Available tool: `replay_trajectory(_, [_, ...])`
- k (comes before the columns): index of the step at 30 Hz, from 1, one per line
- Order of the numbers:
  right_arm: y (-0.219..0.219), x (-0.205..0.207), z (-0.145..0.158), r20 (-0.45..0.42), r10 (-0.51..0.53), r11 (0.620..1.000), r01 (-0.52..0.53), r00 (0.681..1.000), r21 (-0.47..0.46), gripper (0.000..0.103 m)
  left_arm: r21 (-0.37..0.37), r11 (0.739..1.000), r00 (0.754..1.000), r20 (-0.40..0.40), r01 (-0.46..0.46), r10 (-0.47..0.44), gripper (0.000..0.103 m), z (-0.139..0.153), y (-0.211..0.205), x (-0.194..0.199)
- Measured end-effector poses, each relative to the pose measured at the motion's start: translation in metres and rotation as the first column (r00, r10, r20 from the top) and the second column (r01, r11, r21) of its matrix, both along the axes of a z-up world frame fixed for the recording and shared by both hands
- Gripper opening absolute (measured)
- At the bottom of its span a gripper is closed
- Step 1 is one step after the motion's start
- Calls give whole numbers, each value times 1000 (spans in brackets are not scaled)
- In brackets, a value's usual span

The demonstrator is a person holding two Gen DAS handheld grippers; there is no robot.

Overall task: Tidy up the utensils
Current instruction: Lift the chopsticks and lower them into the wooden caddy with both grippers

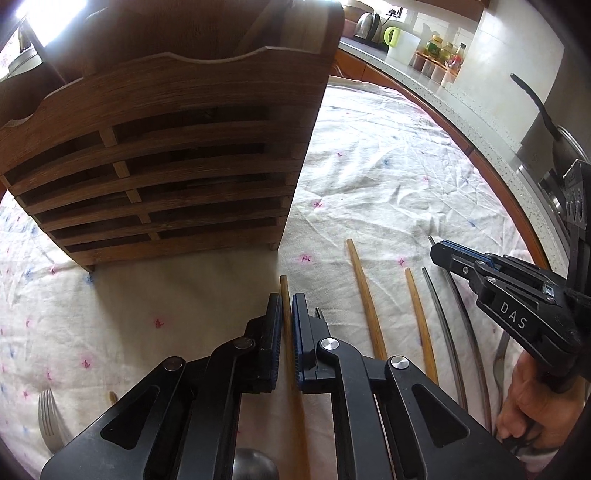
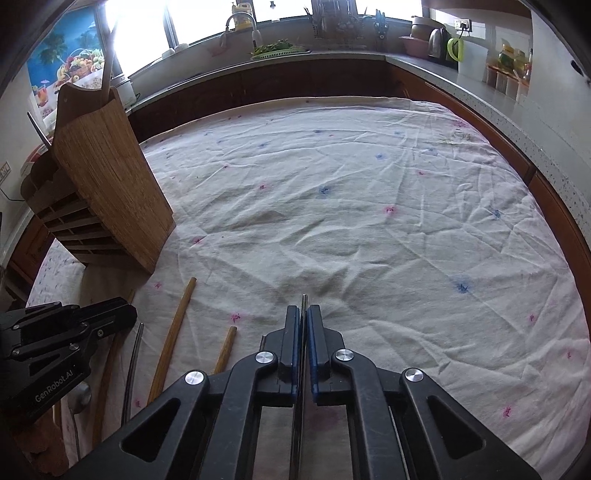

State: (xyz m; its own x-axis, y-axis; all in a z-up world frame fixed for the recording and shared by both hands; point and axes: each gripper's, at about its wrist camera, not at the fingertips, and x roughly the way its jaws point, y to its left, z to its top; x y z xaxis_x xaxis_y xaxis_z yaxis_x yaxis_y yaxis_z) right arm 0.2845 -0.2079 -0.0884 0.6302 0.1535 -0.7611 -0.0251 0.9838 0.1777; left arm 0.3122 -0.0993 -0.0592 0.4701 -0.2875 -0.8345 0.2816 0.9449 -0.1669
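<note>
A slatted wooden utensil holder (image 1: 166, 155) stands on the cloth just ahead of my left gripper (image 1: 286, 306); it also shows at the left of the right wrist view (image 2: 107, 184). My left gripper is shut on a wooden chopstick (image 1: 285, 295) near its tip. My right gripper (image 2: 303, 314) is shut on a thin metal chopstick (image 2: 303, 300), and shows at the right of the left view (image 1: 439, 251). Two more wooden chopsticks (image 1: 364, 291) (image 1: 419, 317) and a metal chopstick (image 1: 439, 321) lie on the cloth between the grippers.
A white flowered cloth (image 2: 369, 206) covers the table. A fork (image 1: 48, 421) lies at the lower left, a spoon bowl (image 1: 255, 465) under my left gripper. A counter (image 1: 476, 122) with kettle (image 1: 367, 26), jars and a pan curves along the right.
</note>
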Motion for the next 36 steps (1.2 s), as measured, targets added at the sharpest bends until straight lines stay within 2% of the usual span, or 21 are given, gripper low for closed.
replay_trajectory(5, [2, -20, 26, 66, 8, 999, -11, 998, 39, 4, -75, 997, 999, 32, -3, 6, 4, 17, 16, -17])
replay_trajectory(11, [2, -47, 62, 152, 19, 997, -30, 988, 69, 4, -164, 986, 996, 90, -5, 20, 4, 55, 44, -49])
replay_trajectory(20, [0, -92, 102, 250, 15, 996, -36, 968, 80, 4, -259, 966, 985, 169, 10, 35, 4, 95, 75, -86])
replay_trajectory(23, [-2, -106, 114, 282, 8, 996, -32, 959, 81, 4, -276, 961, 979, 197, 10, 46, 4, 107, 87, -102])
replay_trajectory(29, [-5, -131, 138, 346, -8, 997, -21, 938, 80, 4, -301, 953, 967, 249, 19, 59, 4, 128, 86, -112])
replay_trajectory(36, [0, -144, 154, 396, -10, 997, -23, 918, 79, 4, -323, 946, 952, 292, 10, 90, 4, 144, 104, -130])
